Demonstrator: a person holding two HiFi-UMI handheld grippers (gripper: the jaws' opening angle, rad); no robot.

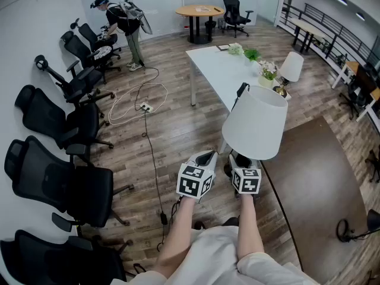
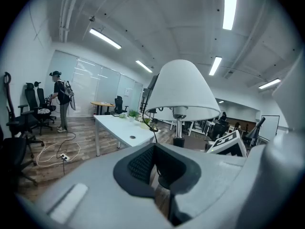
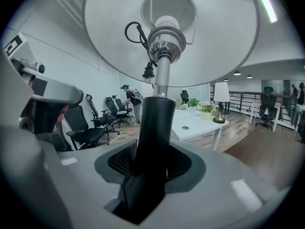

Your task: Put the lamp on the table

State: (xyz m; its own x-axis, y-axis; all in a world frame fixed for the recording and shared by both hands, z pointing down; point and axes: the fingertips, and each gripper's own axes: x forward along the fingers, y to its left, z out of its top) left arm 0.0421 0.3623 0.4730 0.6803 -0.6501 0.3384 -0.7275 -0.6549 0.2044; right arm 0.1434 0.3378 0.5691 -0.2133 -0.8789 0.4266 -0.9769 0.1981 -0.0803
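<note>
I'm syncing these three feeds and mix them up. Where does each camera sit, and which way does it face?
Head view: on the person's head, looking steeply down at the lamp and white table; both forearms, left tool and right tool show.
Left gripper view: on the left tool, looking along its jaws across at the lamp; its jaws show.
Right gripper view: on the right tool, looking up the lamp's stem under the shade; its jaws clamp the stem.
Shared: all three show lamp and table.

lamp shade [image 1: 255, 122] white | lamp stem [image 3: 155, 128] black | table [image 1: 217, 70] white | chairs [image 1: 59, 183] black | floor [image 1: 172, 129] brown wood-grain
</note>
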